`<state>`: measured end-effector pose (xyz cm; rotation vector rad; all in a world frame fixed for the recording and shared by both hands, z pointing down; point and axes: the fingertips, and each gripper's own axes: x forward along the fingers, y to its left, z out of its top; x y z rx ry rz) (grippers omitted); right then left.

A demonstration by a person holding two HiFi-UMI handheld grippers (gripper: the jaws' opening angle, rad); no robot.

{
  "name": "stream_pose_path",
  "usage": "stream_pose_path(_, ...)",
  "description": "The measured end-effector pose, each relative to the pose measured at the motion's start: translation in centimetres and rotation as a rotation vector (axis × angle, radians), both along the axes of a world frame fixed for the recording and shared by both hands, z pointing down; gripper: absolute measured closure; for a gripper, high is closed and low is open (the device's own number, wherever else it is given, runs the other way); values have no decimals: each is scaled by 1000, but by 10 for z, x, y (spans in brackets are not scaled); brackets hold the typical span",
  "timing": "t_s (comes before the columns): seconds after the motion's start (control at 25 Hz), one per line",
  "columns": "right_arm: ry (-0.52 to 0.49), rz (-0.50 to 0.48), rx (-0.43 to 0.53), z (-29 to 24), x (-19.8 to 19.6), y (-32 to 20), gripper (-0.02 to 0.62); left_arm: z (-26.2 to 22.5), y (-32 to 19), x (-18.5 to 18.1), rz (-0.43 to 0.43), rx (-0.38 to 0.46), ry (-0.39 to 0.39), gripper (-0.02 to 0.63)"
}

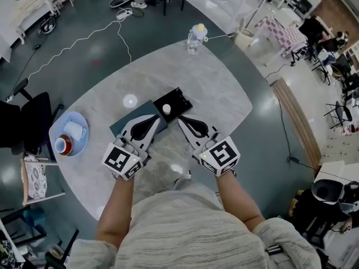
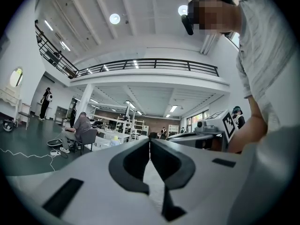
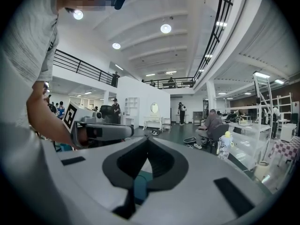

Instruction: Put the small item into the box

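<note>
Beside the box (image 1: 181,98), the left hand-held gripper (image 1: 160,118) and right hand-held gripper (image 1: 180,121) are closed, empty; the small item (image 1: 166,109) inside looks round.

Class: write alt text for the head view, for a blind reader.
Seen from above, a person's left tool and right tool, both shut, point at an open black box holding a small white item on a marble table.

Bright room, clear pictures.
Round ceiling lamps (image 2: 115,18) shine down and leave white glare spots on the table (image 1: 219,88). The 2 gripper views bend at the edges, with black corners.
</note>
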<state>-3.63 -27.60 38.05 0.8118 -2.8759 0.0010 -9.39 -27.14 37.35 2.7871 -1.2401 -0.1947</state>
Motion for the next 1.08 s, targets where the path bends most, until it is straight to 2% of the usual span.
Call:
stream_pose_path(0.44, 18, -9, 3, -4, -5, -6, 577, 1, -5, -2, 15, -3, -11, 584)
stream_pose_path(0.8, 5, -8, 12, -9, -9, -11, 577, 2, -10, -7, 5, -21, 18, 584)
stream_pose_path(1.08, -9, 12, 20, -11, -2, -14, 577, 2, -13, 0, 21, -6, -5, 584)
